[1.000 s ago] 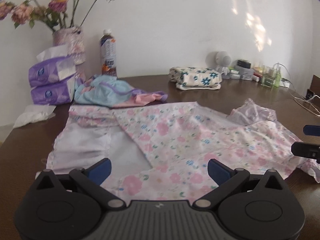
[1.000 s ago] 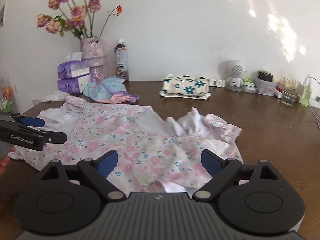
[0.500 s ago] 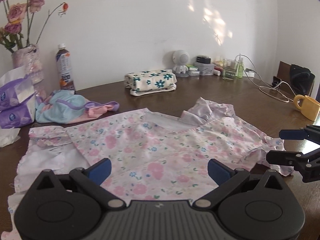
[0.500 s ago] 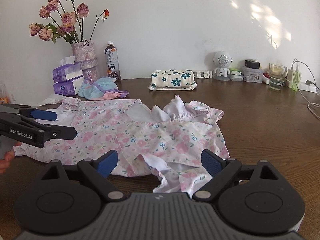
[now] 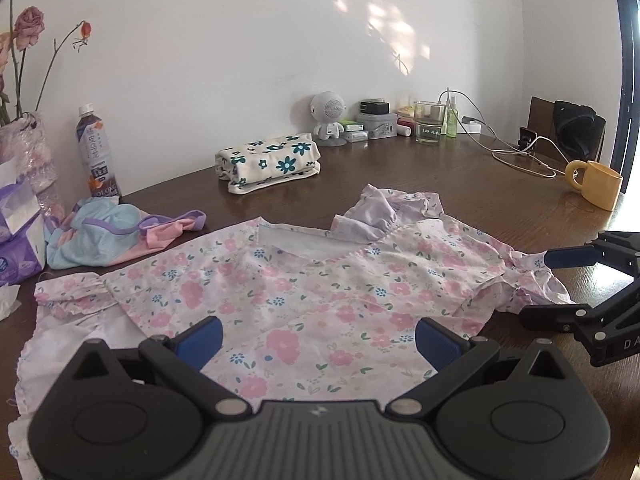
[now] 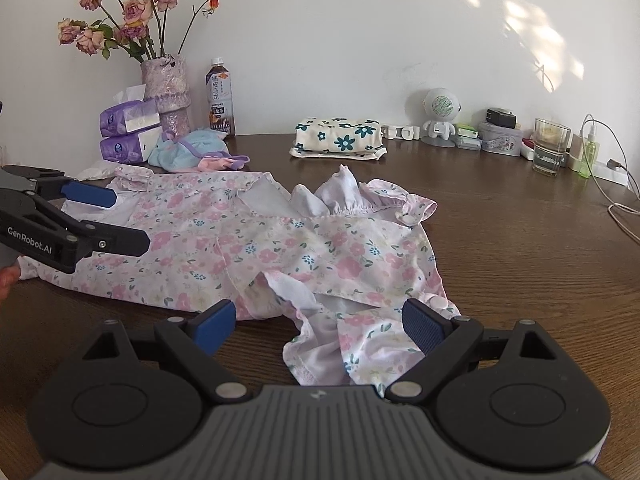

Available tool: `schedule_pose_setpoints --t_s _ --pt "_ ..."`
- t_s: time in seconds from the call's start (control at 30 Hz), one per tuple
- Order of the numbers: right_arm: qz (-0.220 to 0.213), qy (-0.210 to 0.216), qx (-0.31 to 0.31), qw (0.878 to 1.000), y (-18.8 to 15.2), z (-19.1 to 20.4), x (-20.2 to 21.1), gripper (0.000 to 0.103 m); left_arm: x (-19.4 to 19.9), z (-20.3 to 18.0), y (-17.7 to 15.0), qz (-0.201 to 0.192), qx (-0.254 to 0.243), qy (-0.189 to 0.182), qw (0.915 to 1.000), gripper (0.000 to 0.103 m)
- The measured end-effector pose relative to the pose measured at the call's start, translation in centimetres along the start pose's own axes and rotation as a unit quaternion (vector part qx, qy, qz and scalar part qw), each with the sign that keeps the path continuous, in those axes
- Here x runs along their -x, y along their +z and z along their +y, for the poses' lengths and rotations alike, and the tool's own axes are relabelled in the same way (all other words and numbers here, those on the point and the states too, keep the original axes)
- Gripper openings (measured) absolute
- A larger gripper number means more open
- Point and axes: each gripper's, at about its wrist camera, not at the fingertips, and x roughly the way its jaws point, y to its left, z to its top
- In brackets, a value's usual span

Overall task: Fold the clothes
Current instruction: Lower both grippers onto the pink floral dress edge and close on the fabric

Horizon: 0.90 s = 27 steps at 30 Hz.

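Left tongs released, jaws spread, hovering over the hem side of the floral garment, apparently lining up a grasp. The garment lies spread on the table, front of the folded blue-flowered cloth; its long axis runs left to right, neckline toward that cloth. Right tongs released, poised over the garment's crumpled right sleeve end, likely to flatten or fold it inward.
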Motion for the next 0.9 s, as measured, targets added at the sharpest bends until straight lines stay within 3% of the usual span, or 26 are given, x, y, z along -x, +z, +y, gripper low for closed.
schedule_pose_setpoints --t_s 0.37,0.5,0.57,0.9 --pt "0.011 0.004 0.032 0.999 -0.3 0.2 -0.4 0.091 -0.7 0.0 0.0 0.007 -0.014 -0.007 0.9999 0.103" --pt "0.026 0.008 0.051 0.998 -0.5 0.3 -0.8 0.077 -0.8 -0.4 0.2 0.009 -0.025 -0.019 0.9995 0.103" --pt "0.029 0.007 0.063 0.998 -0.6 0.3 -0.8 0.077 -0.9 -0.7 0.2 0.01 -0.034 -0.027 0.999 0.103" --pt "0.036 -0.018 0.081 0.996 -2.1 -1.7 2.1 0.07 -2.9 -5.3 1.5 0.014 -0.129 -0.076 0.9887 0.102"
